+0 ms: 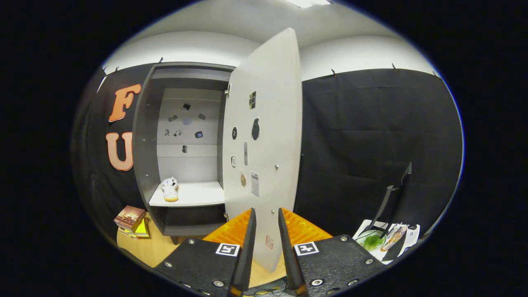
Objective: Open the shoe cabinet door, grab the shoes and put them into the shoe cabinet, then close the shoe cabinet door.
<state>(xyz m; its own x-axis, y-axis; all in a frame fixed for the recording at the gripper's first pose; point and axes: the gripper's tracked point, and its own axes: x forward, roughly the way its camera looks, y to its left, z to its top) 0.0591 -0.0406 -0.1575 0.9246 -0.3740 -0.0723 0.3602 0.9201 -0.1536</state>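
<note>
The dark shoe cabinet [144, 165] stands open just left of straight ahead. Its white door [268, 123] is swung far out toward me, its inner face carrying small stickers and two knobs. A white shoe [169, 189] with a yellowish sole rests toe-forward on the left of the white shelf [198, 196] inside. My gripper [267, 231] is low and close to the door's bottom part, its fingers a narrow gap apart. The door face shows through that gap just beyond them, and neither finger presses on it.
A stack of books [131, 218] lies on the wooden surface [148, 247] left of the cabinet's foot. To the right, a white mat holds a green bowl [371, 241] and a black stand [387, 198] leans up behind it.
</note>
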